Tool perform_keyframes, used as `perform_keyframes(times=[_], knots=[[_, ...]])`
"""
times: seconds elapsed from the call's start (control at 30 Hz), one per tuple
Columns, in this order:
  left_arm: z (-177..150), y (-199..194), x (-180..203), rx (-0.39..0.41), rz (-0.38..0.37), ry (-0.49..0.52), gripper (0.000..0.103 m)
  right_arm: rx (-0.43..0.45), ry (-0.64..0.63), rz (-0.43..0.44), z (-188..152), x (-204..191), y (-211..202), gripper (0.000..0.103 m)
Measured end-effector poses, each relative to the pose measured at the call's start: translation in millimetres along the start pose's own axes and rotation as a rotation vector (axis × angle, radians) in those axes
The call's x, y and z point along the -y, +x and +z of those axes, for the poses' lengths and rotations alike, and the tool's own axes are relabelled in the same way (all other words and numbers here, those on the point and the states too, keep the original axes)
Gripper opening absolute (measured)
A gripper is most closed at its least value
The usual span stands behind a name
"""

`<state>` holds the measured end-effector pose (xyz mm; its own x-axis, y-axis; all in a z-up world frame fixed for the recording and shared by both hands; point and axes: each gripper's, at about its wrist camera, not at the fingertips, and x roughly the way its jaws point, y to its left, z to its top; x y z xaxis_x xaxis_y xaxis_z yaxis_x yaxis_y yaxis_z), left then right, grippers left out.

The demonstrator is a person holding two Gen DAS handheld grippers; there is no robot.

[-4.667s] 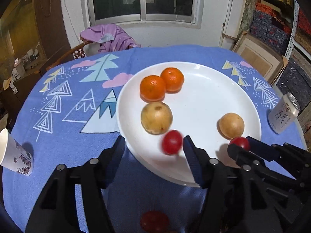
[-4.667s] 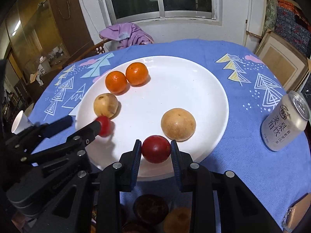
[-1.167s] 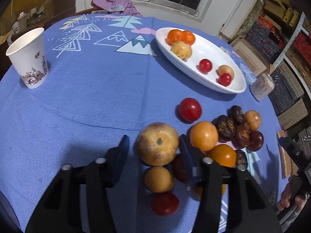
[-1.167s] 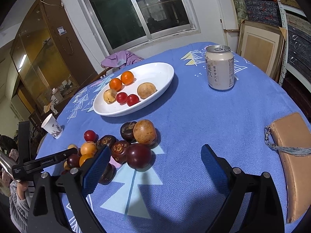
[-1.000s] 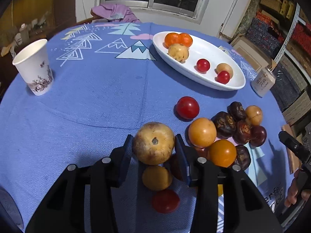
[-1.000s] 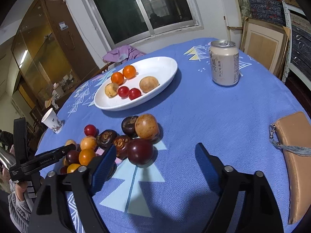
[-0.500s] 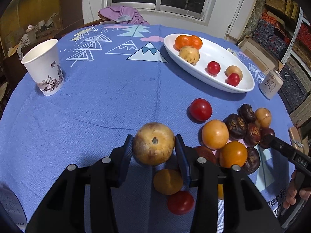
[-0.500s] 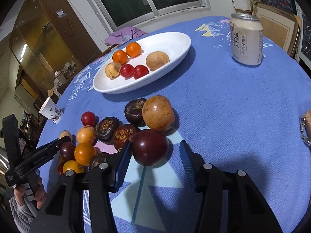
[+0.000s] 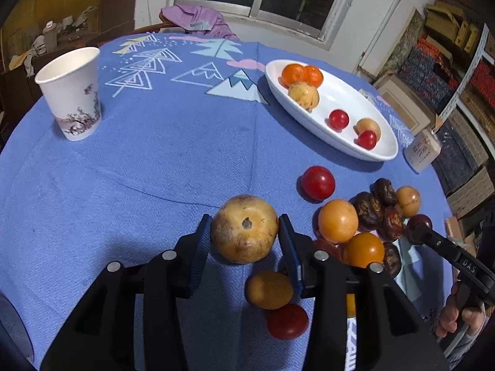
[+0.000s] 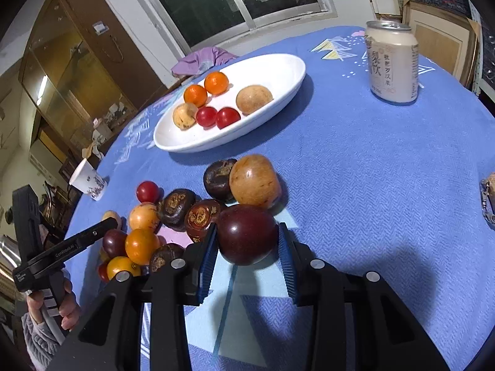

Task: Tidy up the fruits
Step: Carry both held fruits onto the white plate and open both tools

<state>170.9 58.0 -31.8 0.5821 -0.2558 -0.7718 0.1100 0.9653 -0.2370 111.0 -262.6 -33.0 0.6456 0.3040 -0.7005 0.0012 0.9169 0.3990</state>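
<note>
Left gripper (image 9: pixel 245 232) clamped on a tan round fruit (image 9: pixel 244 228), raised just above the loose pile. Right gripper (image 10: pixel 246 239) closed around a dark purple fruit (image 10: pixel 247 233) at the pile's near edge, whether lifted or not impossible to tell. White plate (image 10: pixel 272 99) straight ahead of both, beyond the pile, somewhat nearer the right.

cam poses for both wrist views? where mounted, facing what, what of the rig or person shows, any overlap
Left wrist: on the left gripper, low over the table, facing the window; its fingers clamp a tan fruit; the right gripper and its hand show at right.
Right wrist: on the right gripper, facing the cabinet corner; its fingers clamp a dark purple fruit; the left gripper's side and hand show at left.
Shared: white plate, paper cup, can, fruit pile.
</note>
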Motion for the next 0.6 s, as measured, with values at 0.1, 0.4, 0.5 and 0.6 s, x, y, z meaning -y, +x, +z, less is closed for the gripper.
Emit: perform_keyframes(times=[0.1,0.4,0.5,0.6], knots=[[1,-11,-4,0.025,-0.016,-0.016,0.043,0.017,0.01,0.006,-1,3,-7,0.039],[9,-38,8,0.103,-0.041,-0.006,0.043,0.079,0.001,0.029,1,-3,-26,0.039],[22,-43,27,0.115,-0.054,0.028,0.043,0.126,-0.002,0.032,11,-10,-40,0.039],[39,-40,50,0.119,-0.048,0.065,0.043,0.138,0.003,0.056,30,-18,-46,0.039]])
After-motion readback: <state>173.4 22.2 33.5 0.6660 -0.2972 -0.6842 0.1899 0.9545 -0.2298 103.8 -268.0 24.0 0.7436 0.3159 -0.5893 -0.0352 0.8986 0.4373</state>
